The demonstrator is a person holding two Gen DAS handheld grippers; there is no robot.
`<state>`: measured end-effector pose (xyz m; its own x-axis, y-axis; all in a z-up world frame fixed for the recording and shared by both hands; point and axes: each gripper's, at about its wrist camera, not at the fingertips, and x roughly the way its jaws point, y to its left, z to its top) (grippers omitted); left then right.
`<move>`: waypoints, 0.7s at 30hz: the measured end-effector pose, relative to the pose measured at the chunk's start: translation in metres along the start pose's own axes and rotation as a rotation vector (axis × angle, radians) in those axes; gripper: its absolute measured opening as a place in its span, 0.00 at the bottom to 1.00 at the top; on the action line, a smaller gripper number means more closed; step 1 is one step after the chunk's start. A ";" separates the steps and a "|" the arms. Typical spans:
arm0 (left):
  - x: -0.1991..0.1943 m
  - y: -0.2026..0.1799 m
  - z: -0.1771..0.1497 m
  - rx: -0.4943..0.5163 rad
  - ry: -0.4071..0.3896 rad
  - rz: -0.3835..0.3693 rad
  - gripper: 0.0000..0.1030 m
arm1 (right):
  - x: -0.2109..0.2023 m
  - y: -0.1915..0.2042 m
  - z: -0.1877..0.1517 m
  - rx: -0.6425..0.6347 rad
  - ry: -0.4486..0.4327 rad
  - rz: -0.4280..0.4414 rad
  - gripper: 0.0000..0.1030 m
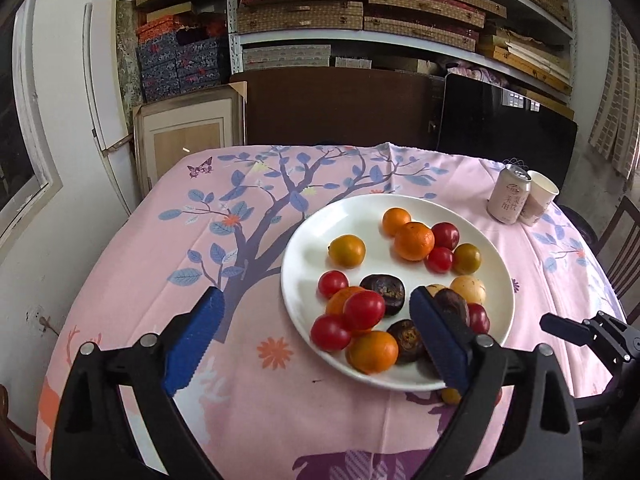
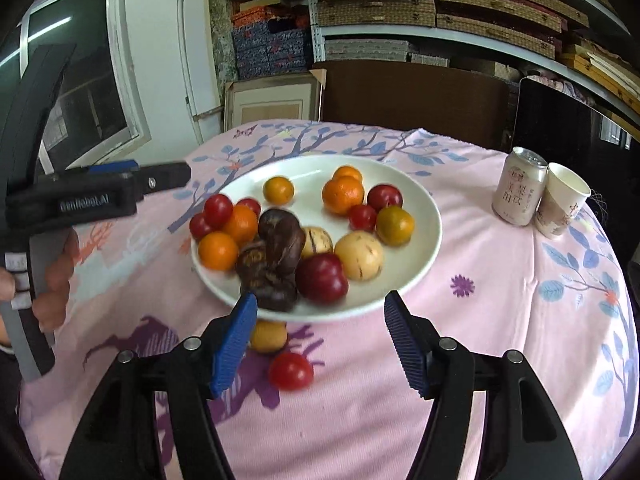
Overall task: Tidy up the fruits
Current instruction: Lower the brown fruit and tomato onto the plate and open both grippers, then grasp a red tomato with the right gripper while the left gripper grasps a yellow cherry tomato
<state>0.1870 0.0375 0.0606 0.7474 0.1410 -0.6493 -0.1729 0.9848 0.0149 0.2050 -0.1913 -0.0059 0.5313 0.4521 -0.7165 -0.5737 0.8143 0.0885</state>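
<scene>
A white plate (image 1: 304,248) (image 2: 424,200) on the pink tablecloth holds several fruits: oranges (image 1: 414,241) (image 2: 343,195), red plums (image 1: 363,309) (image 2: 321,278), dark wrinkled fruits (image 1: 383,287) (image 2: 280,240) and pale yellow fruits (image 1: 468,289) (image 2: 359,255). A yellow fruit (image 2: 267,336) and a red fruit (image 2: 291,371) lie on the cloth just in front of the plate. My left gripper (image 1: 316,316) is open over the plate's near left edge; it also shows in the right wrist view (image 2: 160,176). My right gripper (image 2: 320,320) is open and empty above the plate's near rim and the two loose fruits.
A pink drink can (image 1: 508,194) (image 2: 519,192) and a paper cup (image 1: 538,198) (image 2: 562,200) stand at the table's far right. Shelves with boxes (image 1: 360,12), a dark cabinet (image 1: 340,108) and a chair (image 1: 624,248) surround the table.
</scene>
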 end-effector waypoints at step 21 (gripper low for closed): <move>-0.027 -0.021 -0.061 0.072 0.071 -0.045 0.89 | 0.001 -0.007 -0.043 0.108 0.103 0.054 0.28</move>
<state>0.1310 0.0064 0.0313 0.7054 0.0916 -0.7029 -0.0918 0.9951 0.0375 0.1832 -0.2124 -0.0373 0.4318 0.4613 -0.7751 -0.5266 0.8266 0.1986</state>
